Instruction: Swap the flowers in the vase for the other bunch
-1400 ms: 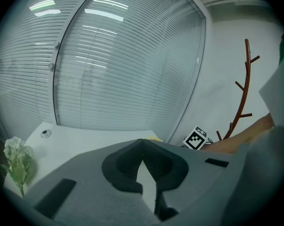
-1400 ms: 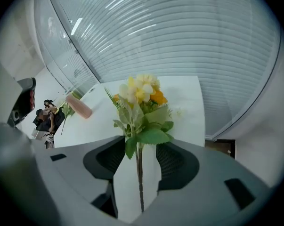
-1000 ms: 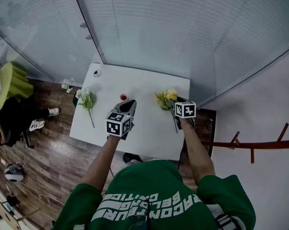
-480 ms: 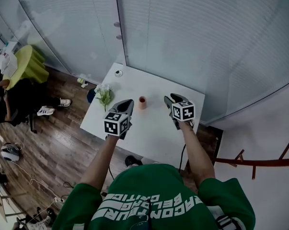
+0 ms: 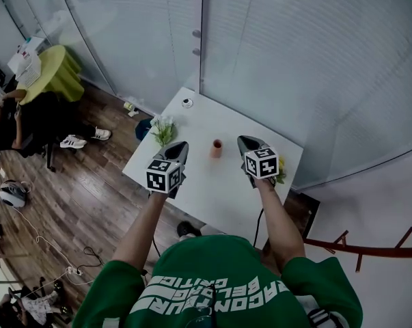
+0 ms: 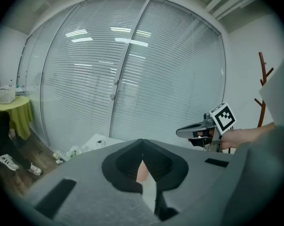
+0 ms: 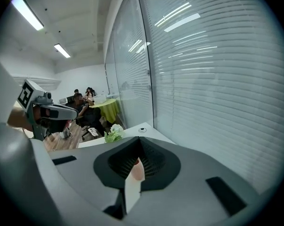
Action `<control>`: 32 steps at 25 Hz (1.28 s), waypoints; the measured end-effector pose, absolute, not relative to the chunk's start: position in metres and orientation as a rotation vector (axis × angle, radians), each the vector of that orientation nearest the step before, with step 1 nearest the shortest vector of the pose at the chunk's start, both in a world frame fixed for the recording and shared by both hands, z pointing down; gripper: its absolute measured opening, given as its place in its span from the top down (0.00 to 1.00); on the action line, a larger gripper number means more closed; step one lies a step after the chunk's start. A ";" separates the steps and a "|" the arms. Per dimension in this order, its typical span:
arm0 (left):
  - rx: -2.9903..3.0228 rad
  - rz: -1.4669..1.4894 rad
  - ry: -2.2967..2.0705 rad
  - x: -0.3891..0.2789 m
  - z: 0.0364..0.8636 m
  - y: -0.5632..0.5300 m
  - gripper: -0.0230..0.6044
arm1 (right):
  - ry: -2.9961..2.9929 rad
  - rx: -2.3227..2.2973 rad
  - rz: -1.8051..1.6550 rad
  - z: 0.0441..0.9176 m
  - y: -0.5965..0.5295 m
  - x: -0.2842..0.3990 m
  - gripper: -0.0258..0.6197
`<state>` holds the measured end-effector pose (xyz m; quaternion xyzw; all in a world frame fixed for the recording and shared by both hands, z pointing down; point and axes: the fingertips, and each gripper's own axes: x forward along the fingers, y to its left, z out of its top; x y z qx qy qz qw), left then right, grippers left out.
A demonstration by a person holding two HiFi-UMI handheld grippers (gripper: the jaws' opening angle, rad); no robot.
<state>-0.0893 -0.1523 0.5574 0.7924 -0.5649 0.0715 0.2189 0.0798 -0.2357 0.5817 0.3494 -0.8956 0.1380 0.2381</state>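
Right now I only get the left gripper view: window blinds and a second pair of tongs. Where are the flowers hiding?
Observer: A yellow bunch lies at the table's right edge, half hidden behind the right tongs.
Operator: And the vase?
Observer: The vase stands mid-table, with no flowers showing in it.
Operator: Are those right tongs carrying anything?
Observer: No. They have just been closing, and nothing is between them.
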 end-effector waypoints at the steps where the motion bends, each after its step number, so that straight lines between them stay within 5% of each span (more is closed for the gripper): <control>1: 2.191 0.197 -1.563 -0.090 0.559 -0.152 0.95 | -2.458 0.950 0.370 0.580 -0.234 0.078 0.94; 32: 2.066 0.207 -1.636 -0.107 0.575 -0.148 0.95 | -2.518 0.786 0.502 0.581 -0.235 0.053 0.94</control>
